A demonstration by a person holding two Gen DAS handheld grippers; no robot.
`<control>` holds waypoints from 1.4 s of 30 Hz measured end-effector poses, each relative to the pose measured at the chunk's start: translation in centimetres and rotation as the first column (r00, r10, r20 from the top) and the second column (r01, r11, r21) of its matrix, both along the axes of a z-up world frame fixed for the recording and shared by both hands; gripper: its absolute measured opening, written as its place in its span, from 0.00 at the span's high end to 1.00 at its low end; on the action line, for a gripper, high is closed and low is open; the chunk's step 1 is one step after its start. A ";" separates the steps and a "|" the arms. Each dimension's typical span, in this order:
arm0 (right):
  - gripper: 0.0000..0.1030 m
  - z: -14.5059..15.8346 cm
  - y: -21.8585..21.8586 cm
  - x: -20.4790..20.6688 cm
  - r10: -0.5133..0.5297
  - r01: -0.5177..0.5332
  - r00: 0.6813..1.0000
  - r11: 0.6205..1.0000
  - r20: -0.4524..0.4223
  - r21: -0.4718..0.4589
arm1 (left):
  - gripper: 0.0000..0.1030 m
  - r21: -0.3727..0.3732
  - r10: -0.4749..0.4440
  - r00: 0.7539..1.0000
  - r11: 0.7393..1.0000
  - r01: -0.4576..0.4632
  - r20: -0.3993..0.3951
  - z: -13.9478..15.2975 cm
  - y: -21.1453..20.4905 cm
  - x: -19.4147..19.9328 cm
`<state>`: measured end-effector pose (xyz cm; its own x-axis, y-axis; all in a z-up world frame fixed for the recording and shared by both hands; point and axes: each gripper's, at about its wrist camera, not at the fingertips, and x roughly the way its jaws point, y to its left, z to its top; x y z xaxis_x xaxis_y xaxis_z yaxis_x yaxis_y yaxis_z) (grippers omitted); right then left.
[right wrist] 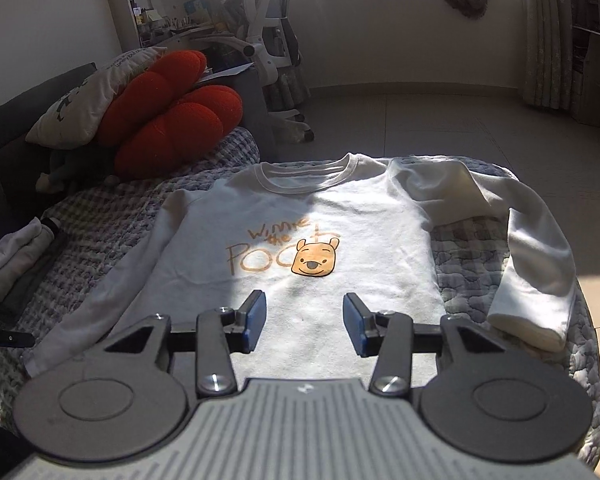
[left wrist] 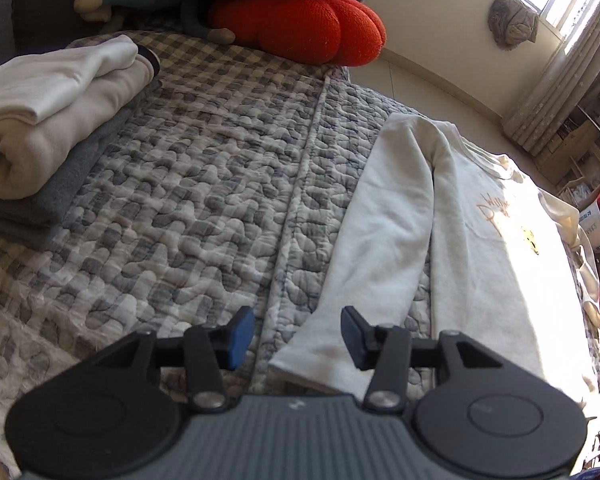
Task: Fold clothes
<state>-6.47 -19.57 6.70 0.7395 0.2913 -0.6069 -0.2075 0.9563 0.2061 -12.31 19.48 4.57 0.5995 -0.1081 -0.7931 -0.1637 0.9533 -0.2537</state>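
Both grippers are spread apart and hold nothing — the left gripper (left wrist: pixel 297 334) hovers by the cuff of the near sleeve (left wrist: pixel 374 248), the right gripper (right wrist: pixel 305 322) over the hem of the sweatshirt (right wrist: pixel 300 216). The sweatshirt lies flat, print up, on the quilt (left wrist: pixel 188 200), sleeves out to the sides. I judge this one is laid out for folding; a sleeve would go inward. Bare quilt lies to the left, the bed edge close on the right. Farther off sits a folded pile (left wrist: pixel 52 96), then red cushions (right wrist: pixel 172 116).
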 end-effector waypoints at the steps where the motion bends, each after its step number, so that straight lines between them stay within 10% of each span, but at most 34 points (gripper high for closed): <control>1: 0.52 0.0 0.1 0.4 0.002 -0.002 1.000 1.000 0.004 0.004 | 0.53 0.016 -0.019 1.000 1.000 0.019 0.000 0.0 -0.5 0.0; 3: 0.50 -0.7 -0.3 1.1 -0.019 0.019 1.000 0.999 0.005 0.027 | 0.61 0.087 -0.066 0.998 0.994 0.067 -0.013 -0.4 -1.8 0.2; 5: 0.50 -2.1 -0.9 1.5 -0.034 0.035 0.999 0.998 -0.033 0.051 | 0.97 0.157 -0.098 0.995 0.982 0.102 -0.034 -1.1 -2.8 0.6; 7: 0.50 -3.4 -1.6 1.6 -0.057 0.060 0.996 0.997 -0.070 0.045 | 0.99 0.224 -0.113 0.993 0.967 0.119 -0.037 -1.3 -3.4 0.8; 14: 0.50 -5.5 -5.8 1.7 -0.173 0.184 0.976 0.981 -0.133 0.068 | 0.99 0.187 0.064 0.992 0.979 -0.084 0.110 3.6 1.5 2.1; 21: 0.50 -5.7 -6.8 1.5 -0.184 0.197 0.974 0.977 -0.135 0.084 | 0.99 0.238 0.274 0.947 0.921 -0.309 0.170 6.0 7.7 5.3; 33: 0.50 -6.1 -6.1 2.1 -0.164 0.169 0.978 0.985 -0.128 0.033 | 0.98 0.296 0.340 0.935 0.887 -0.355 0.104 2.8 10.7 9.7; 42: 0.46 -6.3 -5.3 2.5 -0.139 0.142 0.984 0.990 -0.110 0.017 | 0.73 0.181 0.350 0.924 0.909 -0.375 0.156 4.1 9.2 7.8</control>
